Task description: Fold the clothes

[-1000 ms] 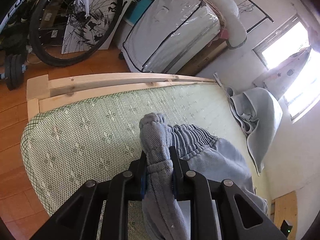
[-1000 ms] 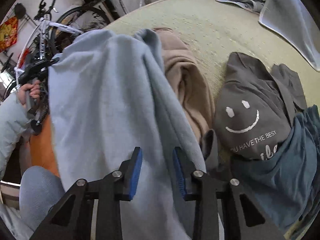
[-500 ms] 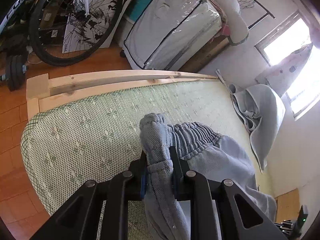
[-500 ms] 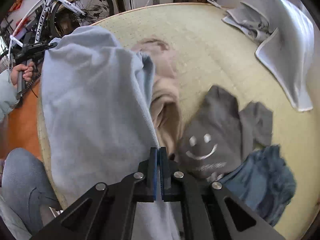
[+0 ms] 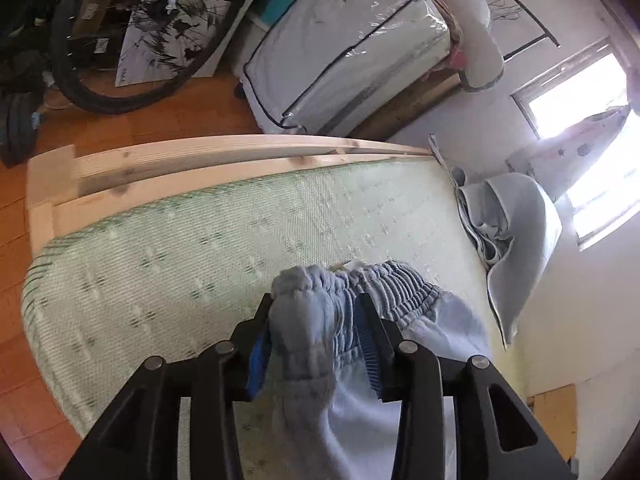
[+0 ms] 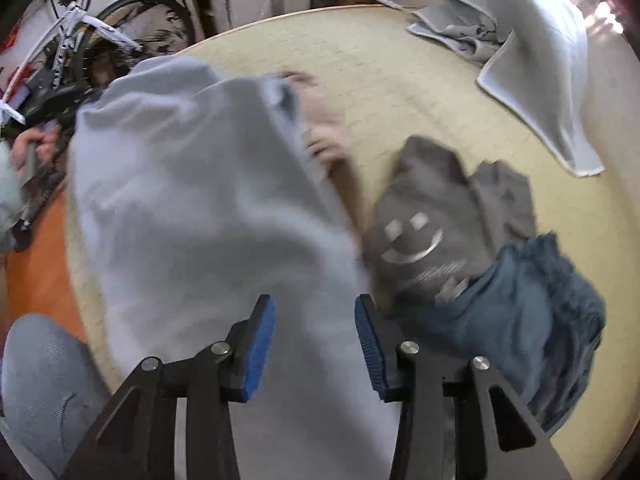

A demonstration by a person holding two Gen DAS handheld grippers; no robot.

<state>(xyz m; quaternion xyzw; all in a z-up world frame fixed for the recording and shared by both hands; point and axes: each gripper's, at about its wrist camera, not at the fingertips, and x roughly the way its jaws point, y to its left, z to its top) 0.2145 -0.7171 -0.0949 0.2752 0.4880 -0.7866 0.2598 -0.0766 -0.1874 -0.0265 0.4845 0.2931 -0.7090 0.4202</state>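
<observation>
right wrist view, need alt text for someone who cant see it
The right claw hangs open, having just been opening, above light blue pants draped over a pale mat. Right of them lie a tan garment, a grey smiley-face shirt and a dark blue garment. A grey blanket sits at the far edge.

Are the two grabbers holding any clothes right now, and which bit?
The left gripper has just opened; the light blue sweatpants' bunched waistband lies between its jaws, no longer pinched. The right gripper has just opened too and holds nothing.
</observation>
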